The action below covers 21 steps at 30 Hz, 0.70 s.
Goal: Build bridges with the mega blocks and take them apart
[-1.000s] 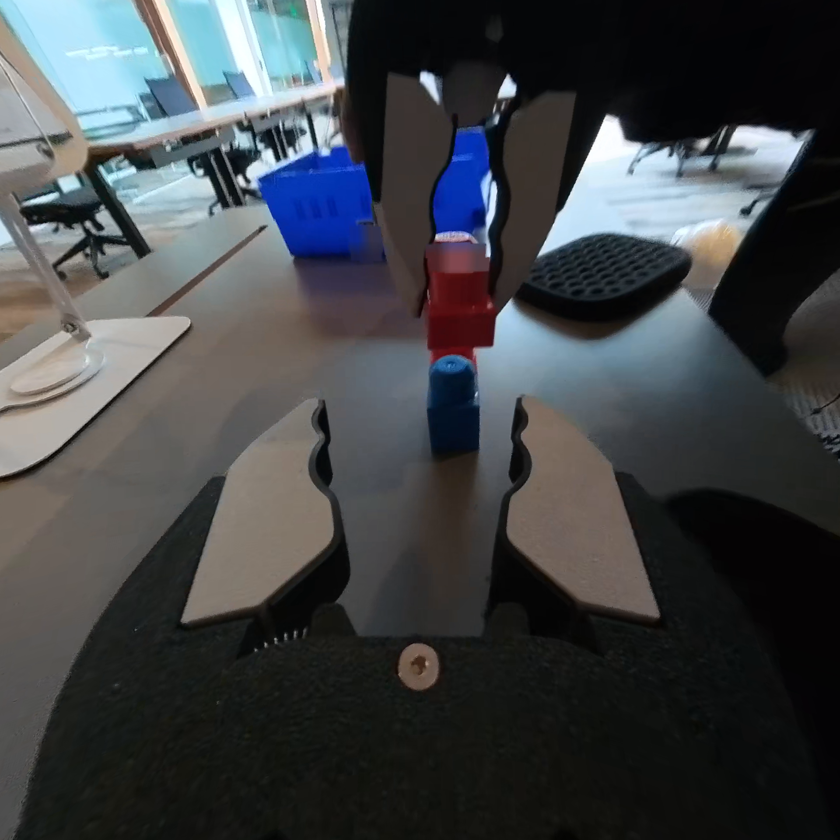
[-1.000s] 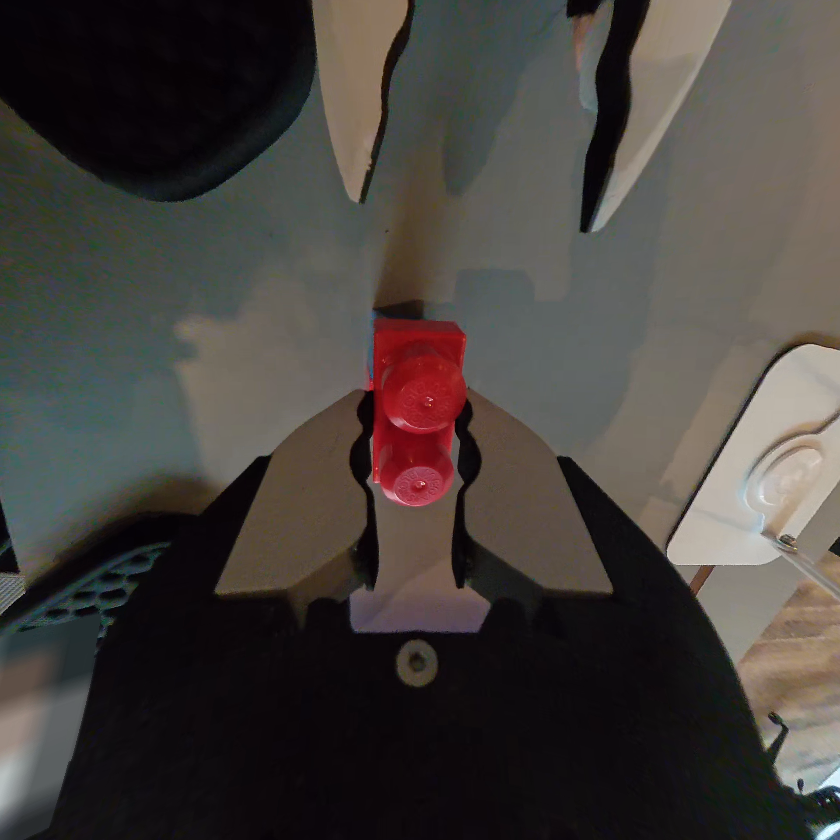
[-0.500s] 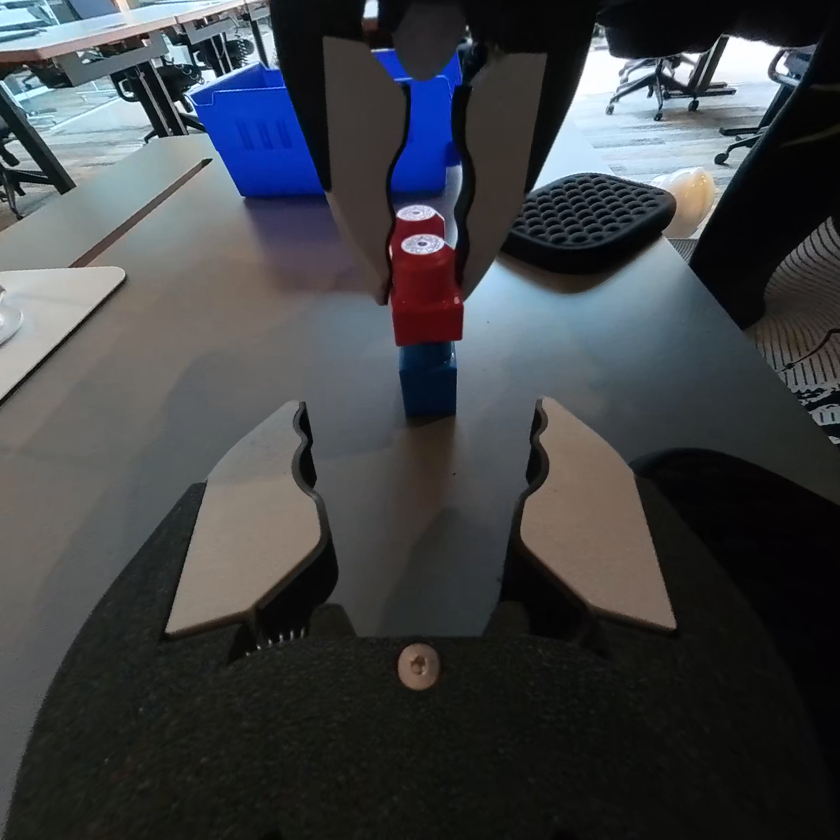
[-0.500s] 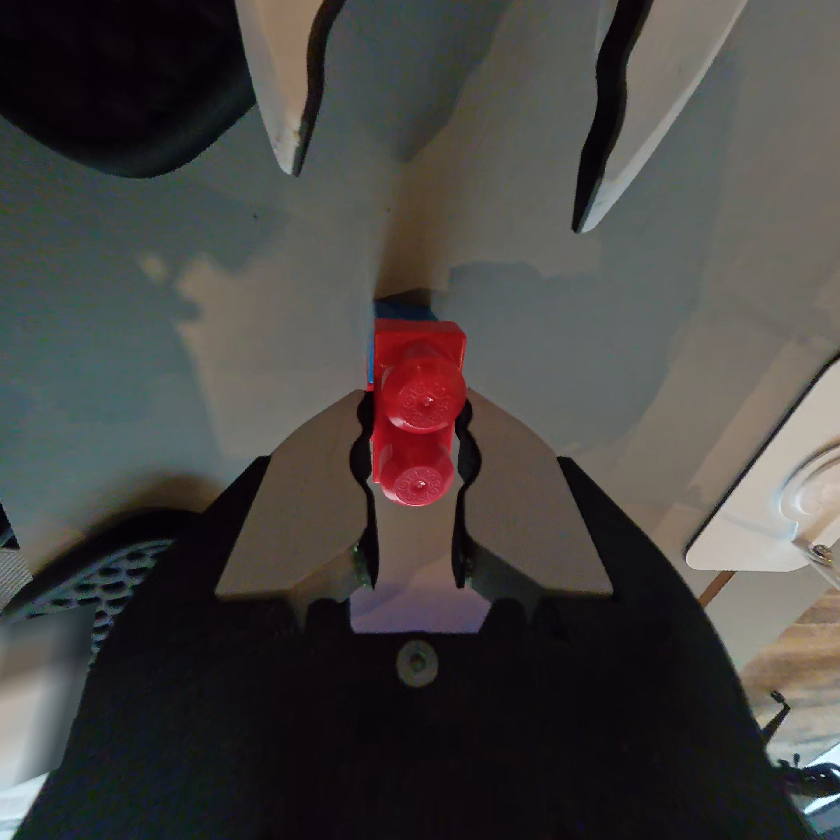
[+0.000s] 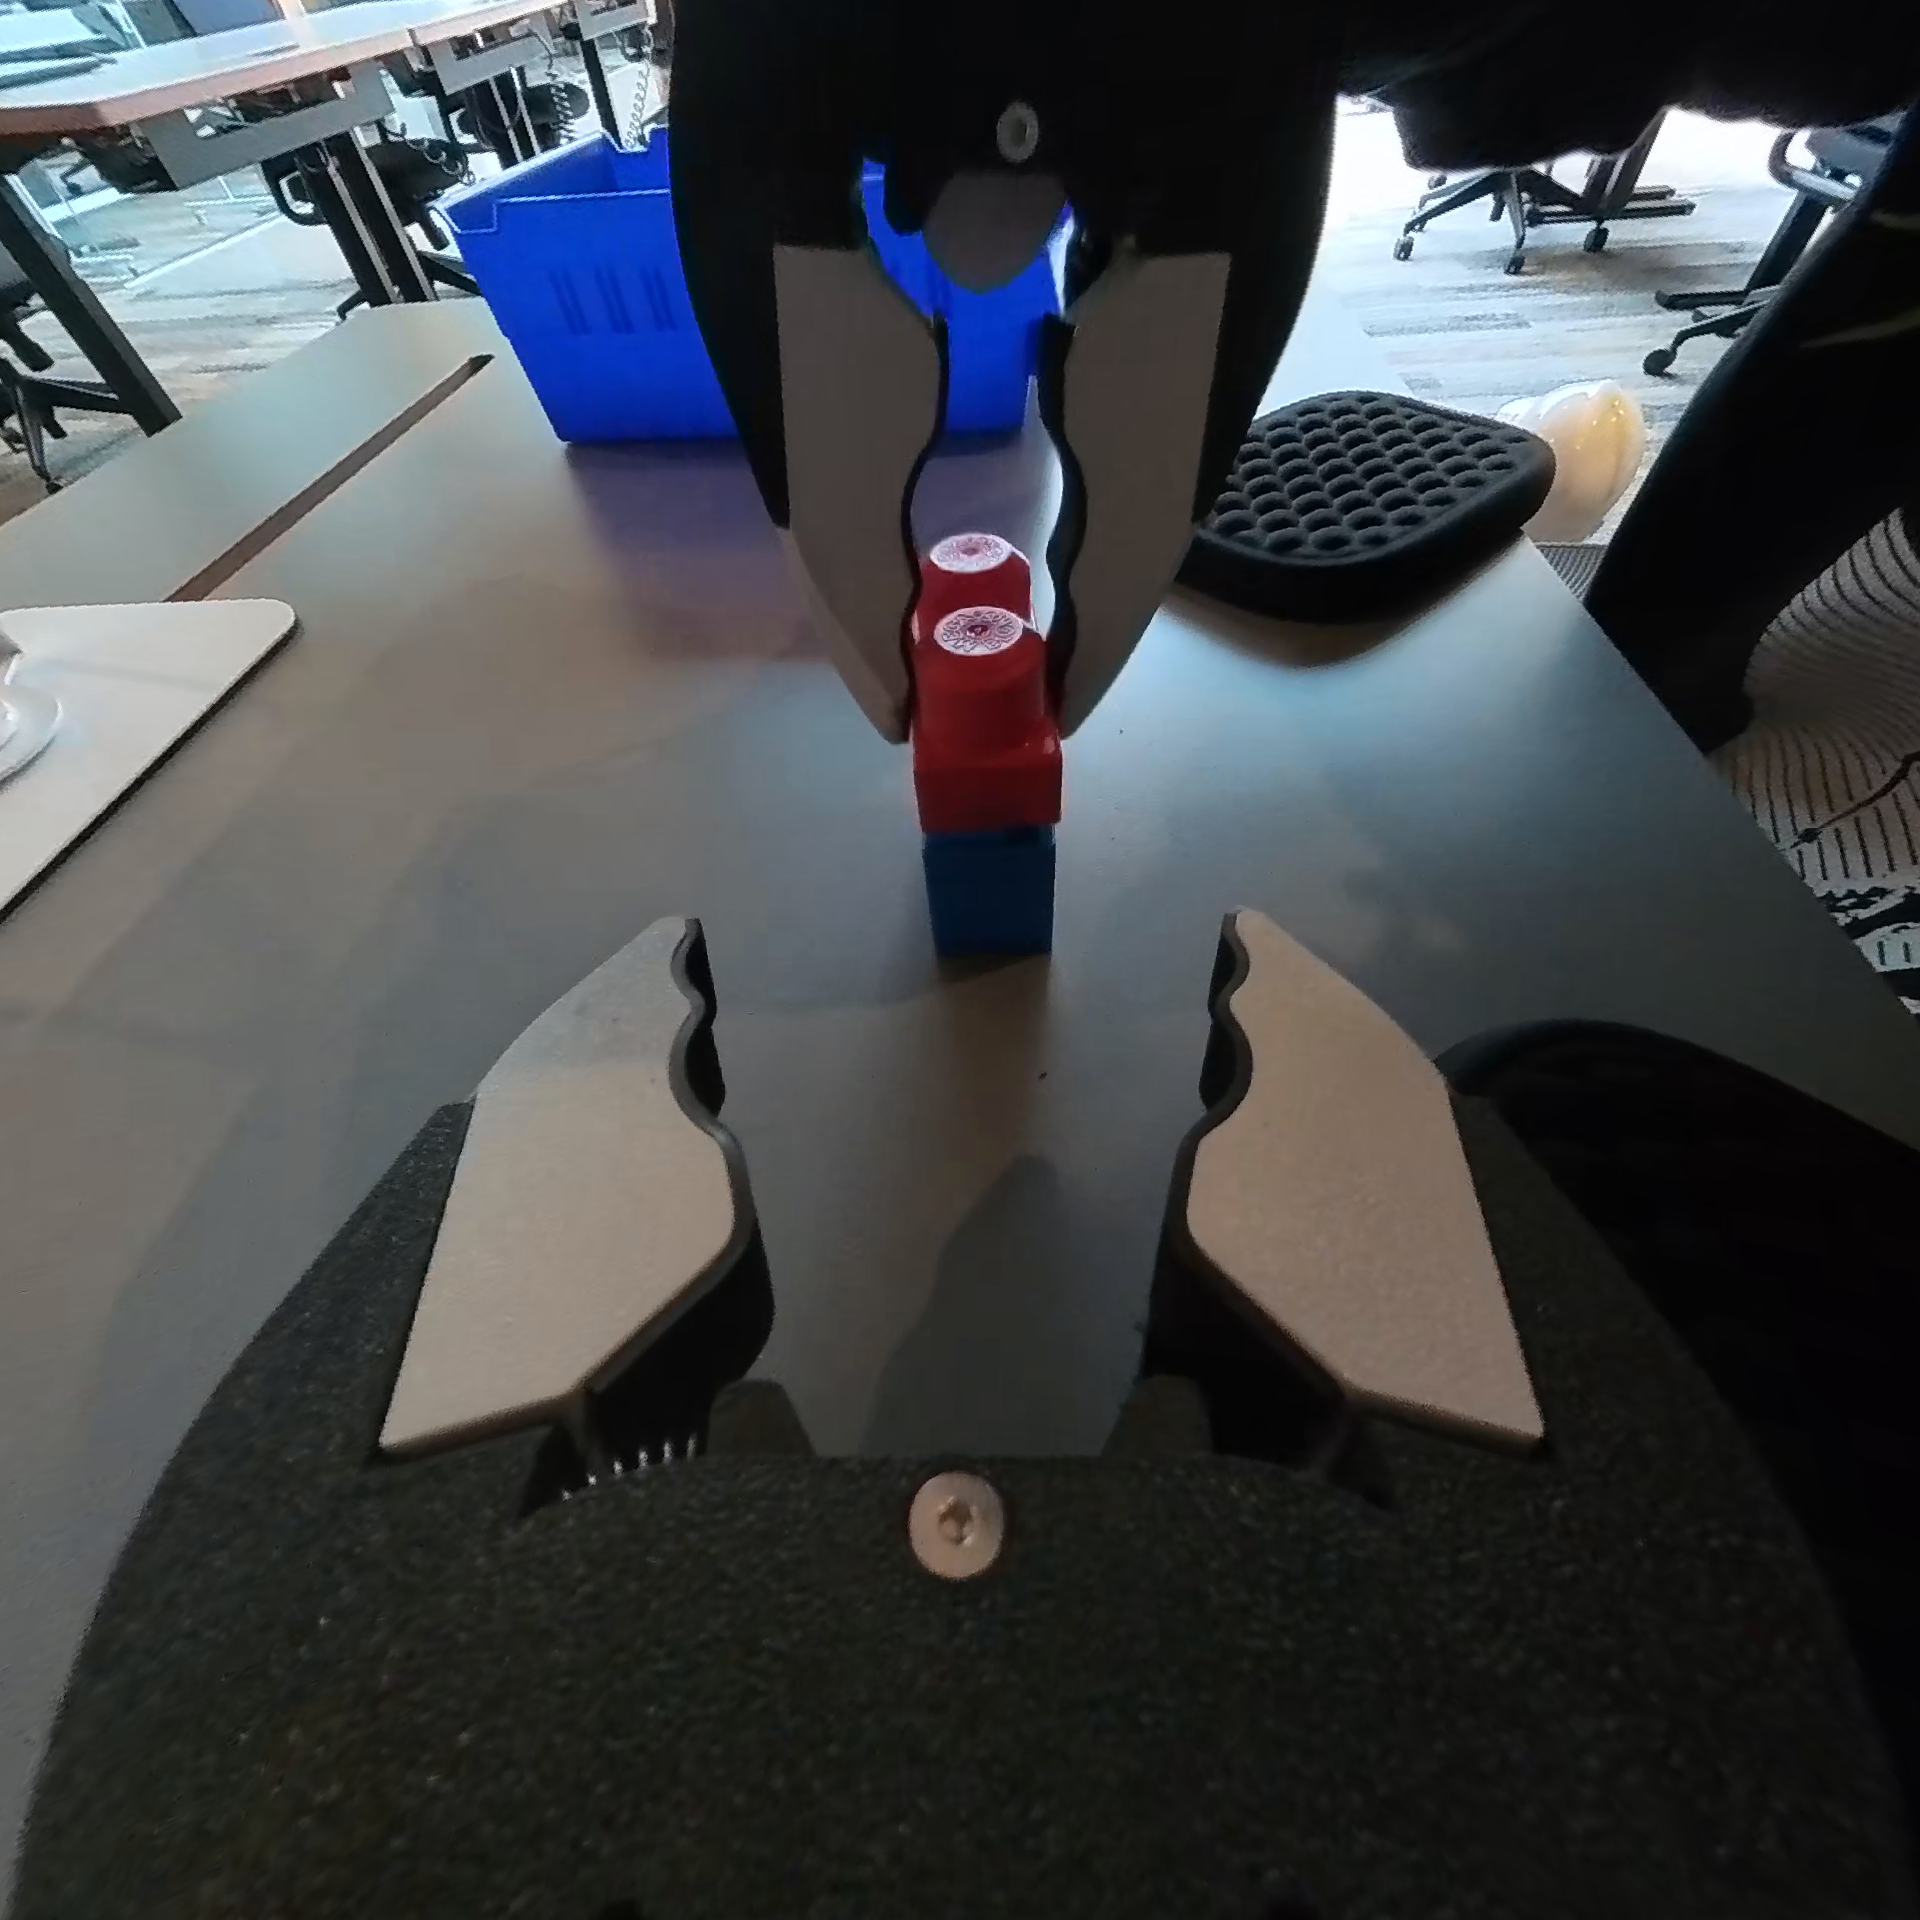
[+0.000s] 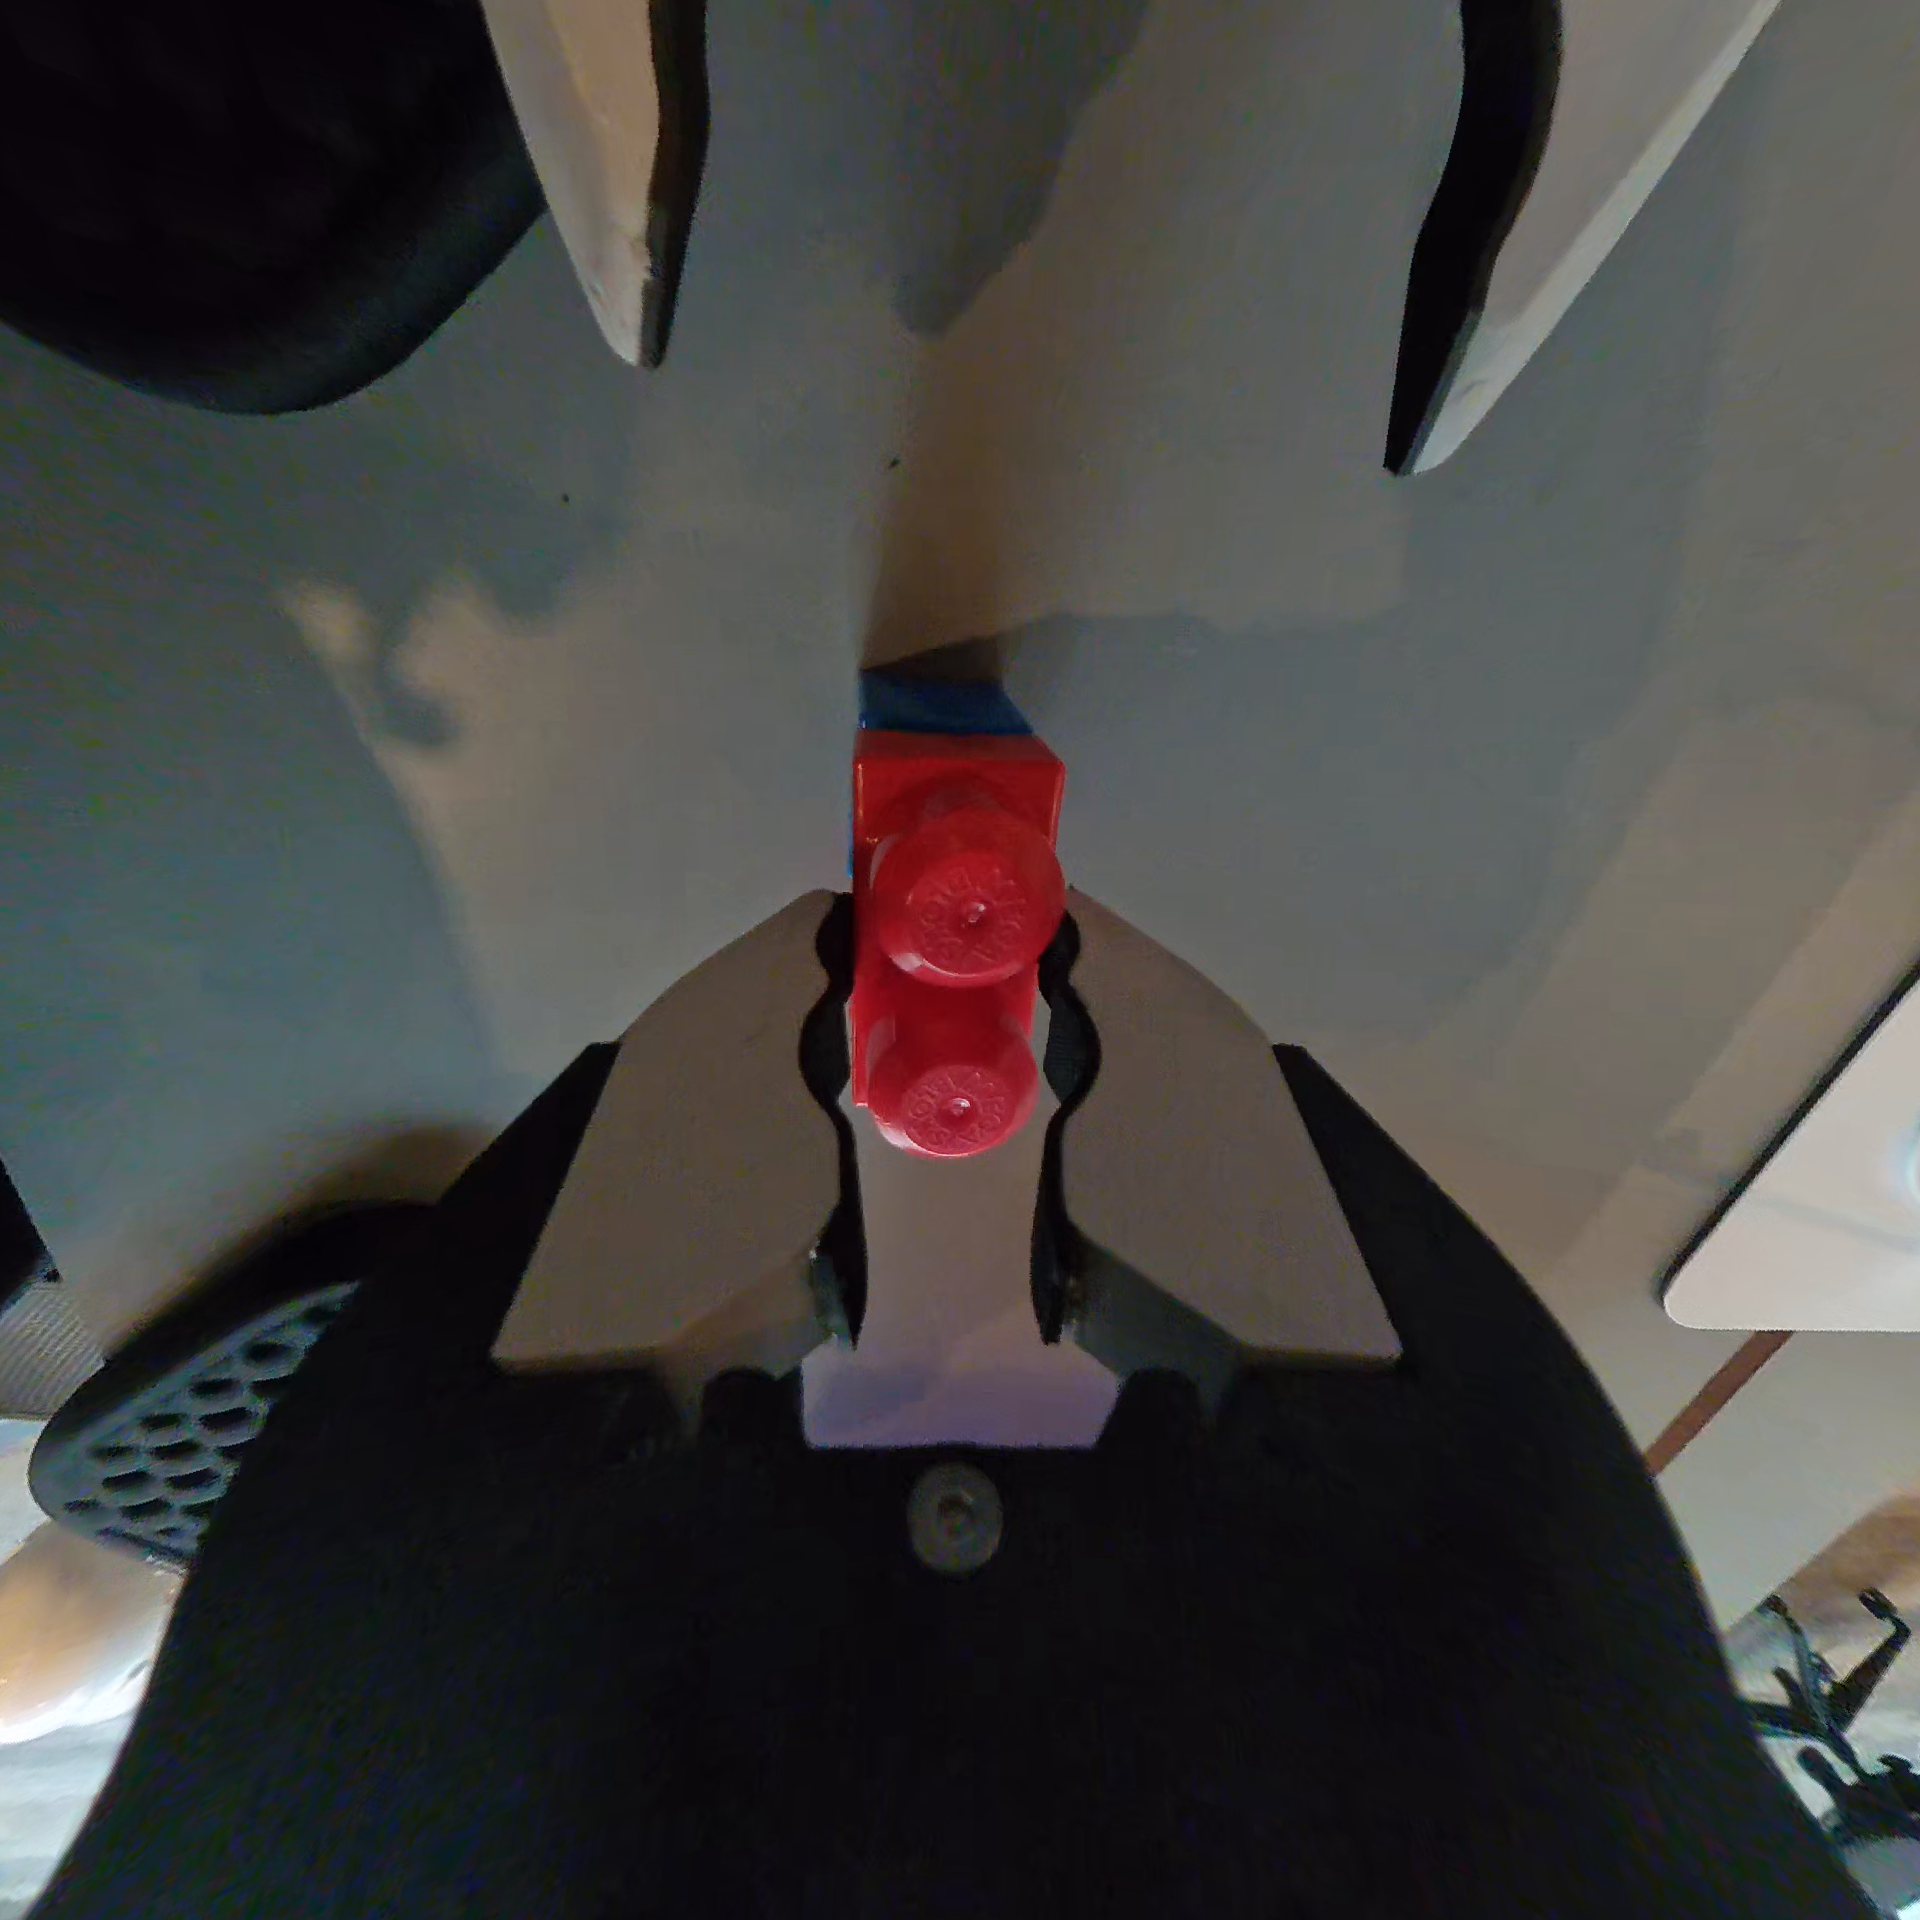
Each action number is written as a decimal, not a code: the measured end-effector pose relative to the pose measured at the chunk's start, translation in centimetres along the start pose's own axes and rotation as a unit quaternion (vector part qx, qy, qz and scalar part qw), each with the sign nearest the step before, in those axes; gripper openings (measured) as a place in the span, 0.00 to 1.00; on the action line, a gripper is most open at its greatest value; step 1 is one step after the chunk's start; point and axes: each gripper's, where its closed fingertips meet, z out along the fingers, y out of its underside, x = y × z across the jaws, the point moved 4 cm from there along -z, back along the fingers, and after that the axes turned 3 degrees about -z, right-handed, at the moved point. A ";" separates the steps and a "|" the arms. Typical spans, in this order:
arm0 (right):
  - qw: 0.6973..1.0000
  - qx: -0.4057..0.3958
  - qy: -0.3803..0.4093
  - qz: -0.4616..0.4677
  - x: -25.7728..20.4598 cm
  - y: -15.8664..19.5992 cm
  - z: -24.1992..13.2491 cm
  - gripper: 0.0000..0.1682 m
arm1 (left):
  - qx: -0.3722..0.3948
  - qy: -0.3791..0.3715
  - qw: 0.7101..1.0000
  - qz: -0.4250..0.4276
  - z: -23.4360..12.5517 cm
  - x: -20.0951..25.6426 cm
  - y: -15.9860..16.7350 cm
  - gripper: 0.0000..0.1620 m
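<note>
A red two-stud block [image 5: 987, 764] sits on top of a blue block [image 5: 989, 894] on the dark table [image 5: 416, 883]. My right gripper [image 5: 982, 717] comes down from above and is shut on the red block; it shows in the right wrist view [image 6: 951, 914] with the red block [image 6: 951, 935] between its fingers and the blue block [image 6: 935, 707] peeking out beneath. My left gripper [image 5: 961, 977] is open and empty, low over the table just in front of the blue block. Its fingers [image 6: 623, 208] show at the top of the right wrist view.
A blue bin [image 5: 623, 301] stands at the back of the table. A black honeycomb pad [image 5: 1361, 488] lies at the back right. A white flat stand base [image 5: 114, 717] lies at the left edge. Office desks and chairs stand beyond. Tip to tip, the grippers are about 7 centimeters apart.
The red block has come down onto the blue block, whose stud is now covered. My left gripper has moved closer to the stack and its jaws have opened wider.
</note>
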 end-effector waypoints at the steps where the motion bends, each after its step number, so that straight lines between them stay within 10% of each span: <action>1: 1.000 -0.001 -0.003 0.003 0.0 0.0 0.1 0.20 | 0.000 -0.001 1.000 0.000 0.0 0.0 0.0 0.57; 21: 1.000 -0.015 -0.014 0.013 0.0 0.0 0.8 0.20 | 0.003 0.009 1.000 -0.006 0.1 0.1 -0.1 0.57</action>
